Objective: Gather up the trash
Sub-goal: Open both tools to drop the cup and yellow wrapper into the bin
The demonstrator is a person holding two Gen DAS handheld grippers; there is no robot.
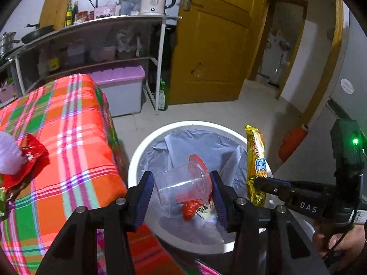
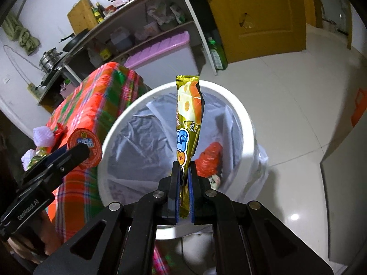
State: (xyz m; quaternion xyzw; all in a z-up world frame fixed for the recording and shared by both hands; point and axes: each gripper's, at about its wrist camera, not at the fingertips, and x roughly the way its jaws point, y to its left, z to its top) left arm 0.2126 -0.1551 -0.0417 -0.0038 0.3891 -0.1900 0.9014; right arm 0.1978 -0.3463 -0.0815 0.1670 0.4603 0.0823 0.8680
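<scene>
the left wrist view is showing the clear plastic cup [image 1: 181, 186] side-on, lying sideways between the blue pads of the left gripper [image 1: 182, 191], with its peeled red lid hanging at the right pad; the right wrist view is showing only that lid's round printed face [image 2: 85, 149] behind the left gripper [image 2: 68, 154]. the right wrist view alone is showing the right gripper [image 2: 183, 192] from behind, its jaws clenching the lower end of one yellow snack wrapper [image 2: 187, 123], which is standing upright above the white bin [image 2: 246, 123]. in the left view that wrapper [image 1: 255, 160] is rising from the right gripper [image 1: 260, 183] over the bin's right rim [image 1: 146, 142].

one cup, one yellow wrapper and one bin are showing. inside the bin's clear liner, one red bag [image 1: 190, 209] is lying with a scrap of white packaging. on the plaid-covered bench [image 1: 68, 137], one red wrapper [image 1: 27, 158] is sitting beside white foam netting [image 1: 8, 153].

the left jaws are grasping the cup, holding it over the bin's opening.
</scene>
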